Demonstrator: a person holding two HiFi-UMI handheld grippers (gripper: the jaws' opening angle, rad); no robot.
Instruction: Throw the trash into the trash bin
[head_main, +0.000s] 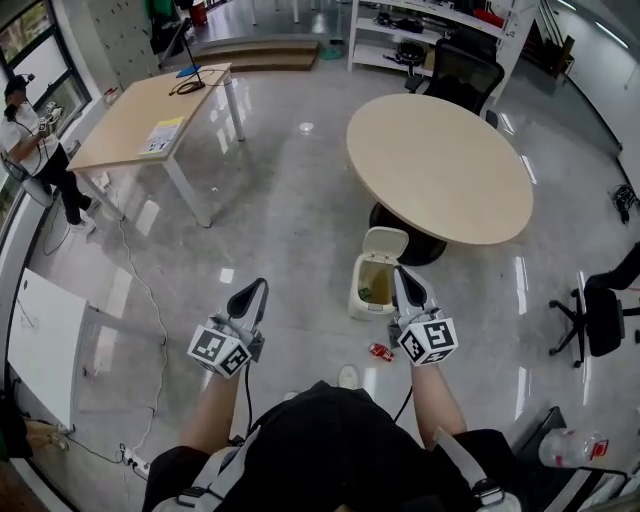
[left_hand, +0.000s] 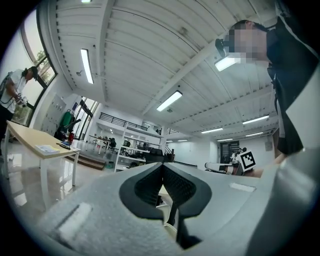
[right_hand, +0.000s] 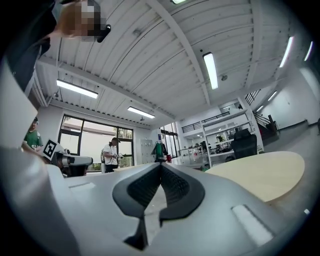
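**Ana:** What is the person wearing?
**Ben:** A black top (head_main: 330, 440). It has pale straps (head_main: 215, 472) over the shoulders, and the straps have black clips.
**Ana:** What do the two tools look like?
**Ben:** The left gripper (head_main: 261, 285) and the right gripper (head_main: 398, 271) are both grey, with smooth sides that go to a point. Inside the jaws are dark pads (left_hand: 148, 187) with little ridges.
**Ana:** Any marks on them?
**Ben:** Each one has a white cube (head_main: 221, 349) with black square patterns on it. A thin black cable (head_main: 247, 400) runs back from each one
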